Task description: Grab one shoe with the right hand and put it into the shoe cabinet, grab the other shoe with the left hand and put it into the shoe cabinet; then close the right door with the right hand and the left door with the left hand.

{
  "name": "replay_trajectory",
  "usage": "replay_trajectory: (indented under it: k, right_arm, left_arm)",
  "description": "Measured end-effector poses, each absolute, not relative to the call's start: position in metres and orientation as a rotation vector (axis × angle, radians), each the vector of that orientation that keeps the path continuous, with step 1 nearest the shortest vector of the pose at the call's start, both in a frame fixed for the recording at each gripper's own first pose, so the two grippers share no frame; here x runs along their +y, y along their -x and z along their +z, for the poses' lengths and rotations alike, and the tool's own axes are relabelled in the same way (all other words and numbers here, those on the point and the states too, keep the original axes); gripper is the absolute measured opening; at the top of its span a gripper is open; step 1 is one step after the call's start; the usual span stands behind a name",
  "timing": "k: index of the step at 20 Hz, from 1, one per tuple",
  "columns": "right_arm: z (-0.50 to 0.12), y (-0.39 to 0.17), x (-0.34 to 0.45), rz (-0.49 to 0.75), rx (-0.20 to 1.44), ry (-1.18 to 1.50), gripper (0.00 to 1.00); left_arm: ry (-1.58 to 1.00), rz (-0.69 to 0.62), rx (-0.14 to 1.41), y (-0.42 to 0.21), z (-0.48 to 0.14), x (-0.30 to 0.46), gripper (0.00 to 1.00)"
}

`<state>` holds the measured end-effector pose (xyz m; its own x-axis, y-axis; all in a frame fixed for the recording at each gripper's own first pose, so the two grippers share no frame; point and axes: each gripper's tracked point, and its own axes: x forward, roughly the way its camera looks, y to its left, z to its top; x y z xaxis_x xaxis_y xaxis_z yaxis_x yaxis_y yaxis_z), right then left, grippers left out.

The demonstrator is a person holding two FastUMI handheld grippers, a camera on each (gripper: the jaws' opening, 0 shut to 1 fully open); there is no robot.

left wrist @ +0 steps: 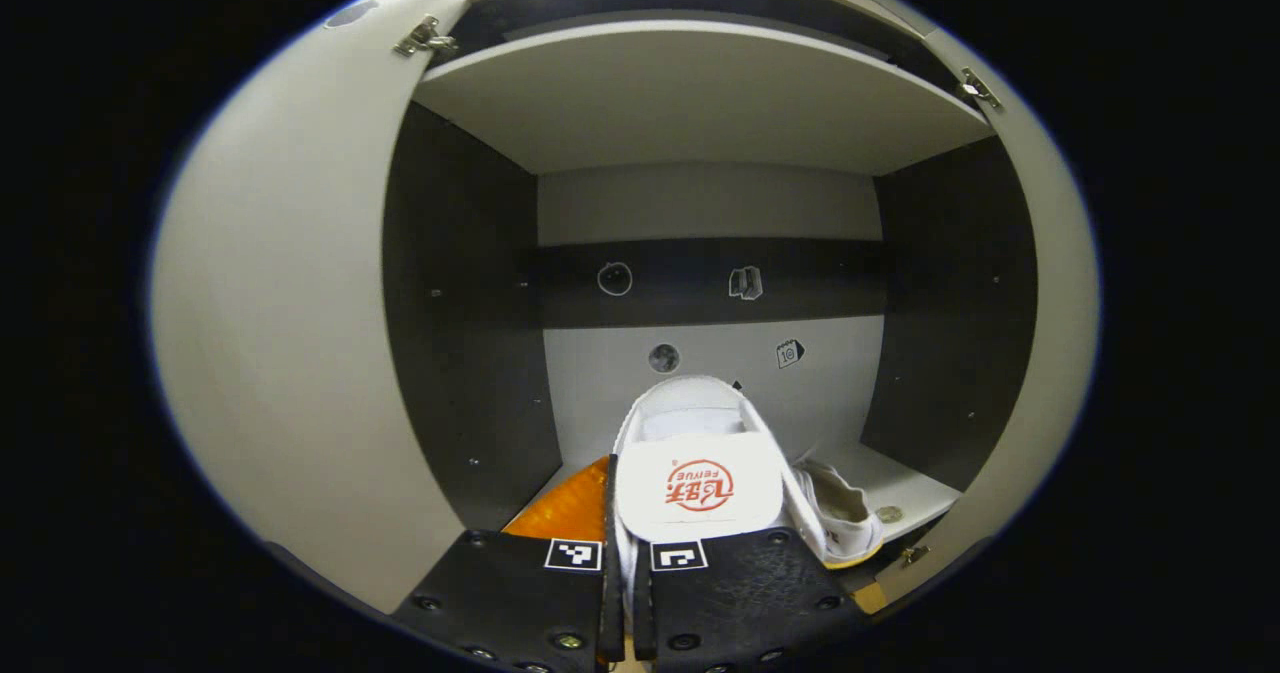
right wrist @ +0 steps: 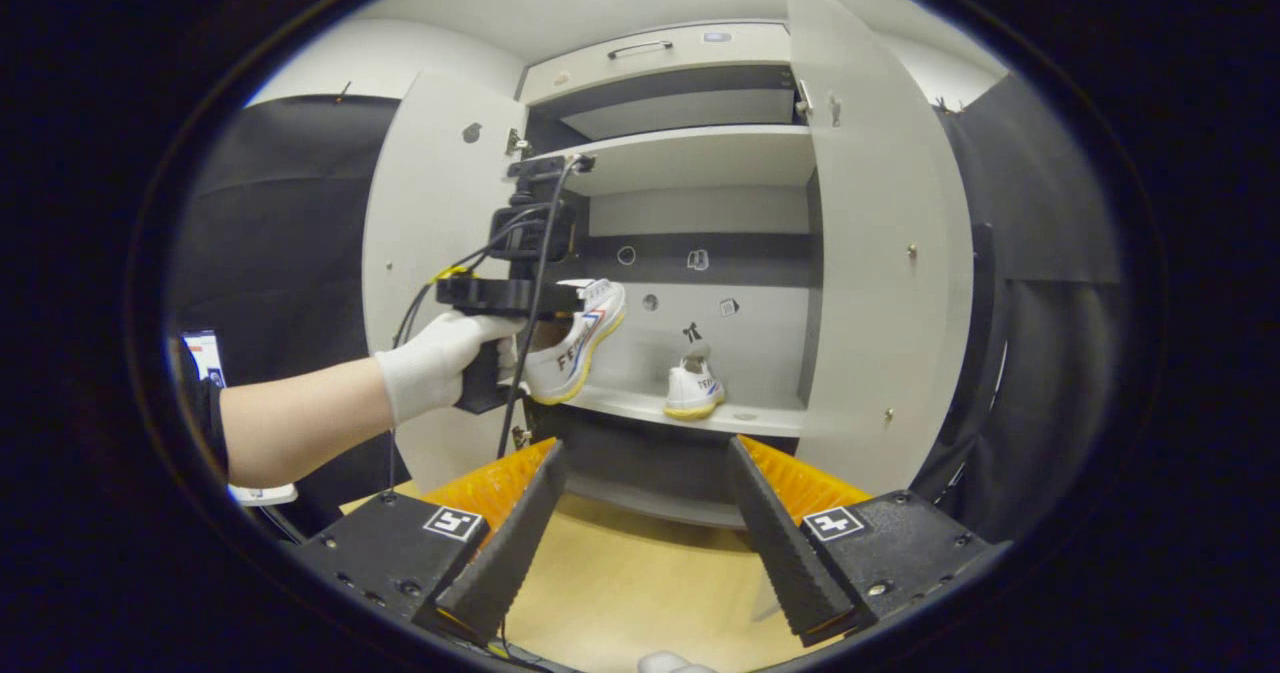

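My left gripper (left wrist: 627, 563) is clamped on a white shoe (left wrist: 697, 473), with the second shoe (left wrist: 840, 518) at 4 o'clock on the cabinet shelf (left wrist: 900, 488). My right gripper (right wrist: 640, 523) is spread wide, holding nothing; both doors stand open.

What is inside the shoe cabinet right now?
One white shoe stands on the lower shelf. The left gripper carries the second shoe in. The upper shelf's top is hidden.

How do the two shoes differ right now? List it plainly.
The held shoe hangs in the air, tilted, at the cabinet's left side; the shelved shoe stands on the lower shelf, heel toward the camera.
The held shoe is clamped by the left tool; the shelved shoe is touched by no tool, and the right tool is open, holding nothing.
Both are white with yellowish soles.
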<state>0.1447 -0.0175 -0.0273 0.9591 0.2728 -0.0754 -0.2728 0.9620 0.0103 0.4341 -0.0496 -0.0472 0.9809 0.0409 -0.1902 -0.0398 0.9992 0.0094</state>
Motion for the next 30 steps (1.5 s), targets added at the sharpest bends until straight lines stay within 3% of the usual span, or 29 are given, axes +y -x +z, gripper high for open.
replay_trajectory:
  k: [6, 13, 17, 18, 21, 22, 30]
  right_arm:
    - [-0.034, -0.152, -0.031, 0.259, 0.107, -0.004, 1.0]
    - [-0.054, -0.157, -0.032, 0.26, 0.173, -0.022, 1.0]
    - [-0.048, -0.16, -0.033, 0.253, 0.155, -0.013, 1.0]
    - [-0.047, -0.161, -0.032, 0.252, 0.153, -0.014, 1.0]
    - [-0.041, -0.16, -0.031, 0.243, 0.139, -0.018, 1.0]
    - [-0.039, -0.16, -0.031, 0.238, 0.133, -0.016, 1.0]
    - [-0.02, -0.155, -0.035, 0.175, 0.091, -0.021, 1.0]
  left_arm:
    - [-0.069, 0.058, 0.355, -0.511, -0.122, -0.054, 0.04]
    - [-0.073, 0.033, 0.578, -0.52, -0.177, -0.053, 0.06]
    - [-0.093, -0.019, 0.534, -0.517, -0.169, -0.054, 0.31]
    - [-0.084, -0.021, 0.517, -0.515, -0.163, -0.054, 0.7]
    - [-0.08, -0.007, 0.494, -0.505, -0.15, -0.045, 0.82]
    - [-0.071, -0.01, 0.482, -0.5, -0.145, -0.044, 0.99]
    - [-0.07, -0.005, 0.339, -0.446, -0.101, -0.036, 0.96]
